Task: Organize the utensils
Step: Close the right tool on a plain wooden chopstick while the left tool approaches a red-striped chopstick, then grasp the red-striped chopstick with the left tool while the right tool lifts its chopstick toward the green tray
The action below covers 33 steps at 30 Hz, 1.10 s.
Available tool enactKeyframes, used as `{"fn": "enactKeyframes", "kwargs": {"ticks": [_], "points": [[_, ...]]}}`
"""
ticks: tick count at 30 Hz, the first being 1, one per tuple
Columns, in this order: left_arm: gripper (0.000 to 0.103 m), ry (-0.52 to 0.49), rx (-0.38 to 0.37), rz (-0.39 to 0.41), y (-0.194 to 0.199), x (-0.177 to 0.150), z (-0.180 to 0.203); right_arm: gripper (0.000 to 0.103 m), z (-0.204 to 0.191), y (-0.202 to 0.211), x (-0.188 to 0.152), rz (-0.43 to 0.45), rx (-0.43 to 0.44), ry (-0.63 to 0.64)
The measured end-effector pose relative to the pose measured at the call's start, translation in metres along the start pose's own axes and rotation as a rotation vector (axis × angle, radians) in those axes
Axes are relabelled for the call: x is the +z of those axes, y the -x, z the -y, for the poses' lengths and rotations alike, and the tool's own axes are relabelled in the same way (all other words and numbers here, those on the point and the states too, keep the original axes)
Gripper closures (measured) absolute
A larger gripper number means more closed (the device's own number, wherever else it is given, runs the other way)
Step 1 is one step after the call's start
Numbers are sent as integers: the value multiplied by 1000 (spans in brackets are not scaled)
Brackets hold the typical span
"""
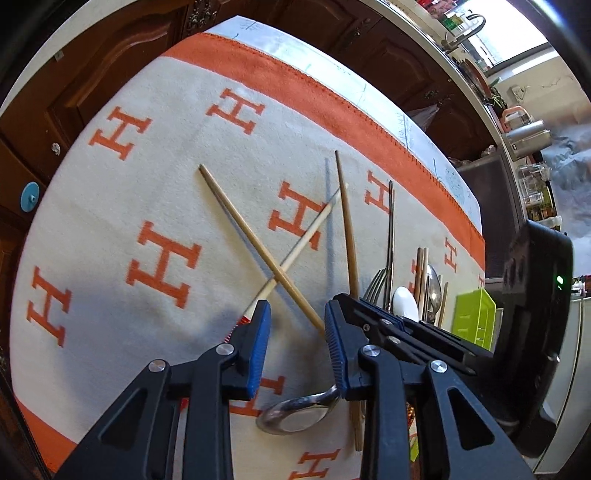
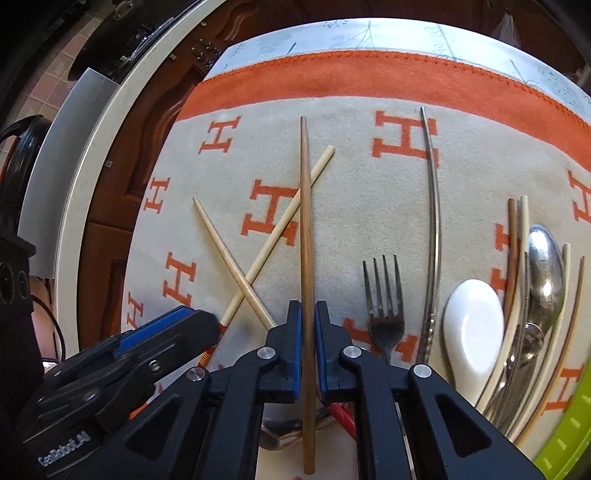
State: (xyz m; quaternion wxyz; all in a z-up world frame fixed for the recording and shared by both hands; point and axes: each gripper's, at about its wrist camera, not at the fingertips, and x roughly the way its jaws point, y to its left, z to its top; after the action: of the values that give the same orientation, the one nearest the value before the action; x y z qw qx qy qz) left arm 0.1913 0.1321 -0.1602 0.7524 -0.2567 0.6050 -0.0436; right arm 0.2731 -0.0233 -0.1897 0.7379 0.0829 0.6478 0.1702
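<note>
Brown wooden chopstick point(image 2: 306, 258) pinched tight in right gripper point(image 2: 308, 354), on cloth w/ orange H's point(image 2: 369, 206); left gripper point(image 1: 297, 343) spread, round pale crossed chopsticks point(image 1: 258, 251); could tip & slip if lifted fast, b/c gripped near one end.

A table point(image 2: 406, 33) is covered by an orange-bordered blanket point(image 2: 369, 206) (H-patterned); crossed chopsticks point(image 2: 255, 273), fork point(image 2: 384, 306) and spoons point(image 2: 476, 332) are spread ahead of the tool.

A dark brown chopstick point(image 2: 306, 236) points to twelve o'clock. Two pale chopsticks point(image 2: 242, 278) lie crossed at its nine o'clock. At three o'clock lie a fork point(image 2: 384, 295), long steel tongs point(image 2: 436, 229), a white spoon point(image 2: 474, 325) and a cutlery heap point(image 2: 535, 306).
</note>
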Motion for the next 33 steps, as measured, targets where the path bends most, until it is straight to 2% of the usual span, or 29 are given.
{"fn": "enactKeyframes", "kwargs": {"ticks": [9,17,25,30,33], "points": [[75,65,-3,-16,-11,-5,13,96,21,39,-15,57,44,-20],[82,102,72,-35,-35,-6,25,96,61,89,-50,143,76,-73],[84,125,152,-31,-55,-5,32,96,106,146,-109,243,100,-129],[91,117,201,10,-64,-5,45,96,137,186,-149,323,93,-186],[93,85,230,42,-63,-9,53,96,159,203,-171,361,27,-208]]}}
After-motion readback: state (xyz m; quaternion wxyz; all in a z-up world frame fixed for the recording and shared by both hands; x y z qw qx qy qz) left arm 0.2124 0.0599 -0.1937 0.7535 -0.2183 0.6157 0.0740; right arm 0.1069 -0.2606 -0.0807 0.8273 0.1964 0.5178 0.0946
